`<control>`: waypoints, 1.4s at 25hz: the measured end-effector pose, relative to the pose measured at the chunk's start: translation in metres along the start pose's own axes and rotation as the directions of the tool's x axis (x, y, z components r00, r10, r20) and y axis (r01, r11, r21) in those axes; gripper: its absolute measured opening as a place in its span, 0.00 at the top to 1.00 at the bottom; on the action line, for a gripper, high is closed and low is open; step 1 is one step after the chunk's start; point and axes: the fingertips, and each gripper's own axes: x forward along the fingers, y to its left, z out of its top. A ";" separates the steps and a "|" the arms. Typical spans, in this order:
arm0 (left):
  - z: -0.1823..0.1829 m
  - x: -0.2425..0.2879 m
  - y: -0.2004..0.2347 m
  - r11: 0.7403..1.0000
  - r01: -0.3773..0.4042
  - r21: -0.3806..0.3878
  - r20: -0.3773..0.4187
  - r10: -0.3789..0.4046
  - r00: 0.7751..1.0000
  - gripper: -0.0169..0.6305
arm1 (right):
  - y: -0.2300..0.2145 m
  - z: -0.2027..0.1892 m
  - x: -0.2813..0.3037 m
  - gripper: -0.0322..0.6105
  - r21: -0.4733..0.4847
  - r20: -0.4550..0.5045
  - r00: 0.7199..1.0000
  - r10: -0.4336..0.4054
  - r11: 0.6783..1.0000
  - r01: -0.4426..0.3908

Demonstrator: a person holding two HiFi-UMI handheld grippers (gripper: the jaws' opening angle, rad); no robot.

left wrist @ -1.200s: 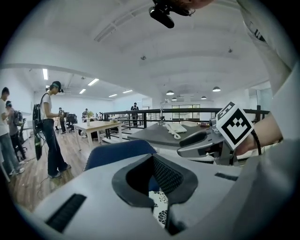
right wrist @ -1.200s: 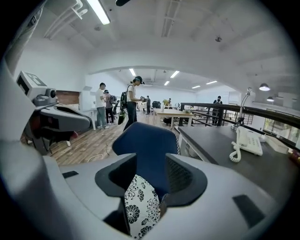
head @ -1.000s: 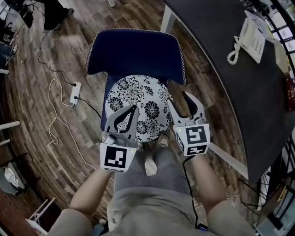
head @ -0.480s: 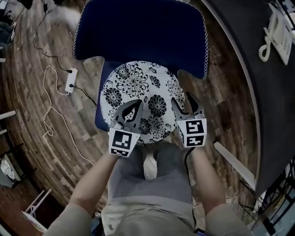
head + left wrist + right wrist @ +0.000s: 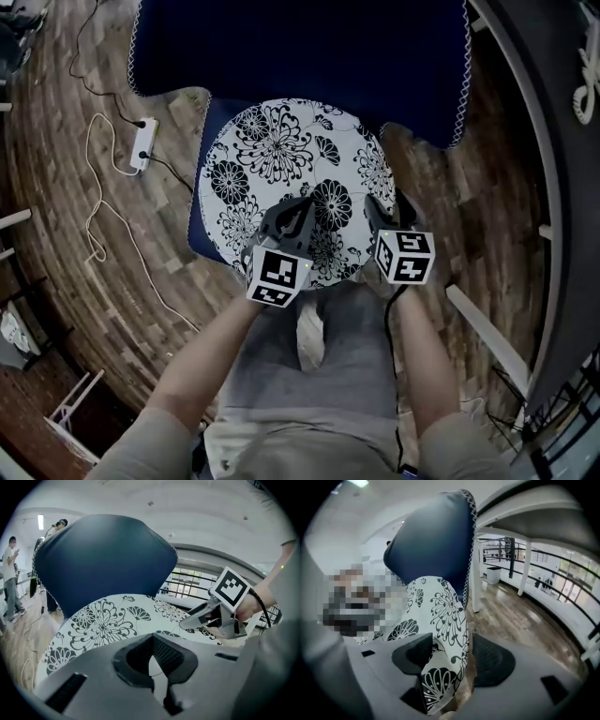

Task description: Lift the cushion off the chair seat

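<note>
Left gripper (image 5: 302, 210) lowered over cushion (image 5: 281, 141) | blue chair (image 5: 300, 47) | wood floor (image 5: 56, 141)

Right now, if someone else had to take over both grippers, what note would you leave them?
Left gripper: jaws all but together, holding nothing, over the near part of the cushion.
Right gripper: jaws wide apart and have just been opening. The cushion's near right edge stands between them, not clamped.
Cushion: lies on the chair seat.
Done: both grippers are at the cushion's near side.
Left: probably open the left gripper onto the rim, close both, and lift the cushion off.
</note>
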 end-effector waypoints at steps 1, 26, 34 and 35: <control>-0.004 0.001 -0.001 1.000 -0.002 -0.006 -0.011 0.002 1.000 0.97 | 0.000 -0.004 0.002 0.57 0.034 -0.008 1.000 0.011 0.999 -0.010; 0.117 -0.158 0.030 0.981 -0.194 -0.021 0.029 0.195 0.980 0.97 | 0.102 0.167 -0.199 0.93 -0.073 0.268 0.963 0.032 0.997 -0.013; 0.226 -0.262 0.030 0.956 -0.291 -0.049 0.137 0.295 0.946 0.97 | 0.145 0.280 -0.319 0.93 -0.129 0.426 0.899 0.097 0.991 -0.045; 0.243 -0.278 0.030 0.948 -0.315 -0.043 0.151 0.317 0.936 0.97 | 0.149 0.293 -0.335 0.93 -0.131 0.444 0.890 0.106 0.990 -0.053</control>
